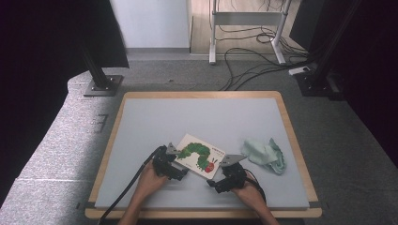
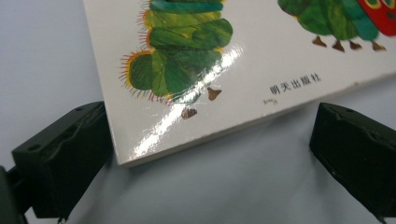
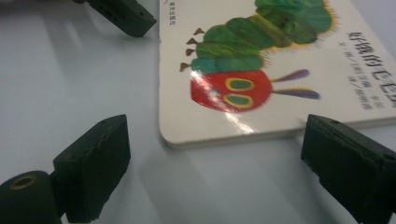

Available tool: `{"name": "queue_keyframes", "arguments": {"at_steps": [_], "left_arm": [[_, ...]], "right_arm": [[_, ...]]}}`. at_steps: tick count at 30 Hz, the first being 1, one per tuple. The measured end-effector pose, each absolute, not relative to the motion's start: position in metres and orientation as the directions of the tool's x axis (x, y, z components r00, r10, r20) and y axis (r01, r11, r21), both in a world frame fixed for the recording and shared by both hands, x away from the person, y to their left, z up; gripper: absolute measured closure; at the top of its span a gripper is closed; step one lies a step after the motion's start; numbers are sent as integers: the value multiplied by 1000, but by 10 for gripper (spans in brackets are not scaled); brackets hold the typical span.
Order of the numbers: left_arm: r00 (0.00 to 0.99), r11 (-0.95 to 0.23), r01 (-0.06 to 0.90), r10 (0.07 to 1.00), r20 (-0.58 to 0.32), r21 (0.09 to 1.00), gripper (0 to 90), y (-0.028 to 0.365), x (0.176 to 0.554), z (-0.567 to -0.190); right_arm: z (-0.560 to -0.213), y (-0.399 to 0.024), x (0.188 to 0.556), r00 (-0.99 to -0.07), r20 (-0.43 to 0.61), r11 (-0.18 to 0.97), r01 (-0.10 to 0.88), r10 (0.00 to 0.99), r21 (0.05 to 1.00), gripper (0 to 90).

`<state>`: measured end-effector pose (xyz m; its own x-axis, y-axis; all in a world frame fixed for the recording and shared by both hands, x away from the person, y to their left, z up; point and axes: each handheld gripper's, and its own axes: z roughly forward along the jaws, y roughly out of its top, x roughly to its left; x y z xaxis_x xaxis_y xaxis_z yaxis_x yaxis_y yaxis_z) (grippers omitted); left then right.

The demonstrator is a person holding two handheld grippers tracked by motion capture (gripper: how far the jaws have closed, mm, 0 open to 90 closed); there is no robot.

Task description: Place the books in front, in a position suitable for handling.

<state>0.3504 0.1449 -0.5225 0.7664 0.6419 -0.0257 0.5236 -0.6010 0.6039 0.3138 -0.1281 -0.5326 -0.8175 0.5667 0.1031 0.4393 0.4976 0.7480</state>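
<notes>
A white picture book [image 1: 199,156] with a green caterpillar on its cover lies flat near the table's front middle. My left gripper [image 1: 179,170] is at the book's left near corner. In the left gripper view its jaws stand open [image 2: 210,149], with the book's corner [image 2: 187,70] between them and the left jaw close against the book's side edge. My right gripper [image 1: 218,180] is at the book's right near corner. Its jaws are open [image 3: 219,156] around the corner with the caterpillar's red head [image 3: 231,91], without pressing on it.
A crumpled pale green cloth [image 1: 265,155] lies to the right of the book. The grey table top [image 1: 202,117] has a wooden rim. Beyond the far edge are stand feet and cables on the floor. One jaw of the left gripper [image 3: 123,16] shows at the right gripper view's top left.
</notes>
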Motion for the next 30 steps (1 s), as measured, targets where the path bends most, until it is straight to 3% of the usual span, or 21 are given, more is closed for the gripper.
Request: {"name": "queue_keyframes", "arguments": {"at_steps": [2, 6, 9, 13, 16, 18, 26, 30], "left_arm": [[774, -602, 522, 633, -38, 604, 0, 143, 346, -522], [786, -612, 504, 617, -31, 609, 0, 143, 339, -523], [802, -603, 510, 591, -86, 614, 0, 151, 344, -520], [782, -619, 492, 624, 2, 612, 0, 168, 351, -514], [754, -581, 521, 656, -19, 625, 0, 187, 361, -511], [743, -566, 527, 669, -21, 634, 0, 196, 364, -509], [731, -550, 525, 683, -13, 649, 0, 206, 371, -510], [728, -548, 519, 686, -3, 656, 0, 205, 376, -515]], "right_arm": [[-533, -125, 311, -808, 68, 511, 432, 585, 743, 1], [-533, -126, 312, -791, 40, 512, 433, 611, 742, 0], [-533, -125, 314, -784, 19, 527, 435, 620, 730, 0], [-534, -122, 314, -771, -9, 543, 440, 637, 715, 0], [-534, -123, 315, -762, 3, 532, 455, 648, 714, 0], [-534, -126, 317, -747, 8, 515, 466, 665, 720, 45], [-534, -135, 328, -774, 12, 529, 445, 634, 723, 62], [-533, -149, 339, -762, 21, 511, 453, 647, 730, 143]]}}
